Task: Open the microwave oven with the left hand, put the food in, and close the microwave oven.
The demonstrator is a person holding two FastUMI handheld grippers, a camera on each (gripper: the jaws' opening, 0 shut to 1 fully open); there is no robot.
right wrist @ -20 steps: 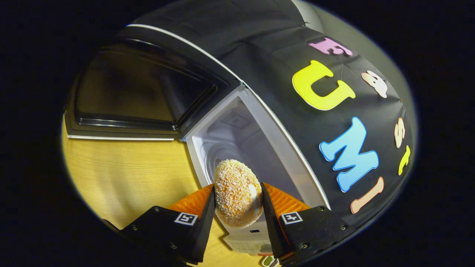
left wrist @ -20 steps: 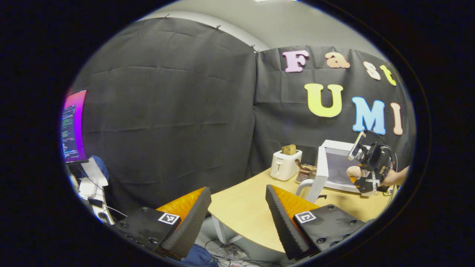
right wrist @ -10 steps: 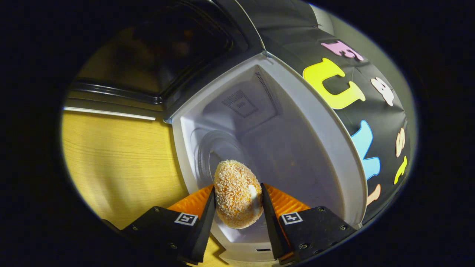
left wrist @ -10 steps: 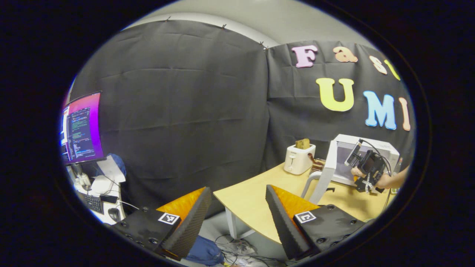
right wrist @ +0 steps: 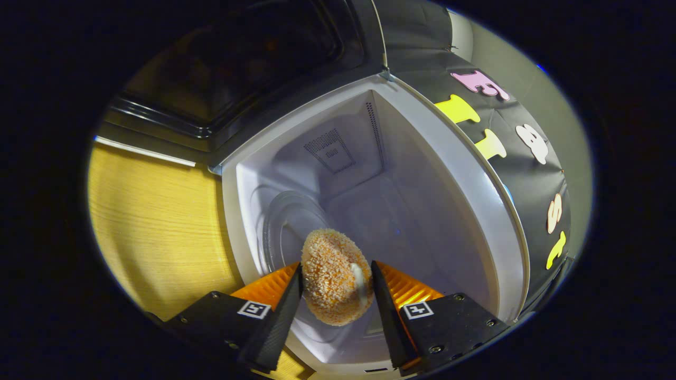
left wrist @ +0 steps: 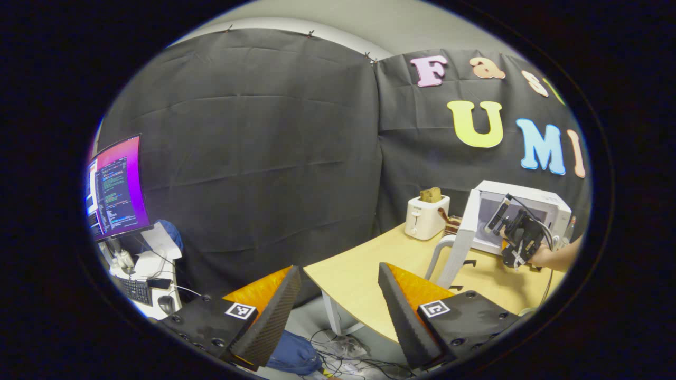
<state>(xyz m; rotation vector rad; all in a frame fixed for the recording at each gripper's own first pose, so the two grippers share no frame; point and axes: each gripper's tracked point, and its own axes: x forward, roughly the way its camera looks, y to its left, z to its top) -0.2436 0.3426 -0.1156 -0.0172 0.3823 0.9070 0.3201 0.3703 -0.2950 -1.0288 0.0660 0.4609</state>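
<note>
Right claw (right wrist: 335, 295) clamped on the food (right wrist: 334, 276) — a crumb-coated, egg-shaped lump pinched between both fingers, held at the mouth of the microwave (right wrist: 465, 174), just over the front lip of the cavity and in front of the glass turntable (right wrist: 282, 224). Door (right wrist: 222, 79) swung fully aside to the upper left; white cavity looks bare. In the left gripper view the right claw shows far off at the microwave opening (left wrist: 520, 240), with a hand (left wrist: 544, 257) behind it. Left claw (left wrist: 338, 303) hangs well away from the microwave, off the near edge of the table (left wrist: 364, 274), fingers apart and holding nothing. A toaster (left wrist: 426, 217) stands beside the microwave; a monitor (left wrist: 113, 187) glows off to the left. Judgement: door opening is done, insertion is under way, release and closing not yet done. Risks from here — the food is round and gripped only at its sides, so an early release near the lip could let it roll out onto the table rather than settle on the turntable. Fingers could clip the cavity frame if the claw goes in off-centre. The crumb crust may shed or crush if the squeeze tightens. The left claw has far to travel back to the door; a hurried swing could strike the right claw before it is clear.
</note>
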